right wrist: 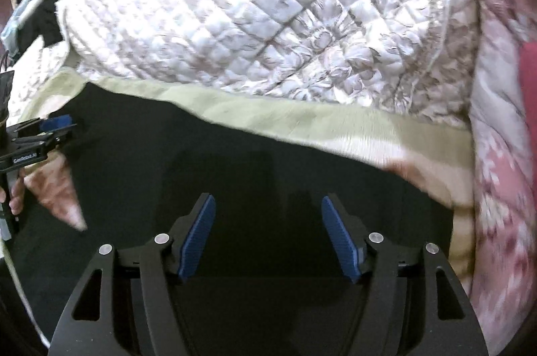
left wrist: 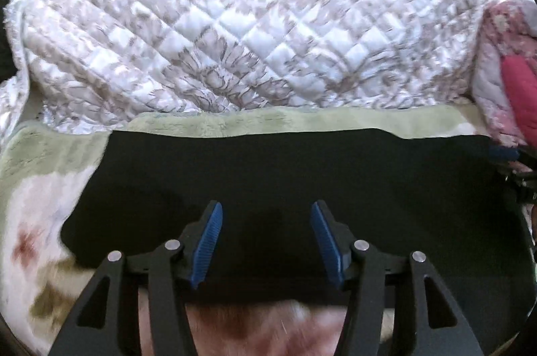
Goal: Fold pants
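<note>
Left gripper (left wrist: 265, 242) hovers spread and empty over the flat black fabric pants (left wrist: 285, 168), lying on the pale green fleece blanket (left wrist: 201, 121); right gripper (right wrist: 268, 237) likewise gapes, holding nothing. Soft, light, floppy cloth, I'd say: pinch the far edge.

Black pants (left wrist: 285, 174) cut off near edge behind gripper frames; quilt (left wrist: 235, 20) motion-blurred; pink bedding (right wrist: 503, 154) cropped right.
</note>
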Demonstrator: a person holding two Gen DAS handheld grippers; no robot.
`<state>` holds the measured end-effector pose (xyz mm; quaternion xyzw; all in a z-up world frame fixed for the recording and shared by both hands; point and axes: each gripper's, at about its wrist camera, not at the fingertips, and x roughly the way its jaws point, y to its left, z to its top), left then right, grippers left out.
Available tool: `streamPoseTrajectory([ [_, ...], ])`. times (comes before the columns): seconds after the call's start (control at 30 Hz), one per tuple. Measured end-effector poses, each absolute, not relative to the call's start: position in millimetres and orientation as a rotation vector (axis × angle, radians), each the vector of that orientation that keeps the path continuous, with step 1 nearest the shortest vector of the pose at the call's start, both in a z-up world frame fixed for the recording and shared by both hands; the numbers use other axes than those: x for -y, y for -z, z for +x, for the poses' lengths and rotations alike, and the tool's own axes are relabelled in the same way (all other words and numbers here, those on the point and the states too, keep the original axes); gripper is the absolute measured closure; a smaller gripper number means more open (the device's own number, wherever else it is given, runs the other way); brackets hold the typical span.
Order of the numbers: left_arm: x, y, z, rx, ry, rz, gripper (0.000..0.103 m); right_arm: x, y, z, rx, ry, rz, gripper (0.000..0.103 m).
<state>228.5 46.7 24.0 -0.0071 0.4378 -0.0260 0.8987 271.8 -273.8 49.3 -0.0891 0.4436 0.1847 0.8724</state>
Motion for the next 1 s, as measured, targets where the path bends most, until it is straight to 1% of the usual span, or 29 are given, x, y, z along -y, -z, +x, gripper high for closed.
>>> streamPoseTrajectory([
  [0.2, -46, 4, 256, -0.951, 0.045, -0.015, 0.043, 265, -29, 316, -0.978, -0.412, -0.254, 0.037],
  [0.23, -45, 8, 258, -0.955, 0.051, -0.015, 0.039, 263, -24, 320, -0.993, -0.423, -0.270, 0.036],
  [0.27, -43, 10, 259, -0.955, 0.056, -0.008, 0.037, 260, -20, 323, -1.002, -0.434, -0.294, 0.035],
  [0.3, -40, 12, 260, -0.953, 0.057, 0.006, 0.036, 254, -16, 324, -1.001, -0.445, -0.337, 0.032],
  [0.33, -37, 13, 261, -0.957, 0.051, 0.029, 0.036, 251, -14, 325, -1.005, -0.448, -0.358, 0.031],
  [0.4, -31, 15, 264, -0.959, 0.043, 0.068, 0.039, 247, -14, 329, -1.029, -0.450, -0.360, 0.033],
  [0.43, -27, 15, 265, -0.957, 0.040, 0.093, 0.043, 246, -15, 328, -1.038, -0.474, -0.343, 0.056],
  [0.47, -24, 15, 265, -0.954, 0.037, 0.115, 0.050, 243, -17, 326, -1.031, -0.481, -0.344, 0.070],
  [0.5, -21, 14, 264, -0.947, 0.037, 0.135, 0.055, 236, -19, 321, -1.018, -0.464, -0.386, 0.095],
  [0.53, -18, 12, 264, -0.940, 0.042, 0.149, 0.065, 232, -20, 315, -1.012, -0.459, -0.412, 0.095],
  [0.57, -16, 9, 263, -0.933, 0.048, 0.164, 0.081, 230, -22, 310, -1.005, -0.454, -0.429, 0.095],
  [0.6, -14, 5, 261, -0.925, 0.058, 0.171, 0.093, 229, -28, 304, -0.992, -0.447, -0.429, 0.095],
  [0.63, -13, -1, 259, -0.921, 0.055, 0.172, 0.098, 230, -35, 299, -0.979, -0.444, -0.416, 0.096],
  [0.8, -24, -36, 224, -0.845, 0.076, 0.076, 0.098, 249, -91, 243, -0.837, -0.452, -0.333, 0.096],
  [0.87, -28, -50, 198, -0.804, 0.086, 0.036, 0.099, 257, -114, 200, -0.776, -0.469, -0.303, 0.096],
  [1.0, -35, -63, 126, -0.743, 0.105, -0.053, 0.098, 269, -129, 125, -0.726, -0.492, -0.242, 0.096],
])
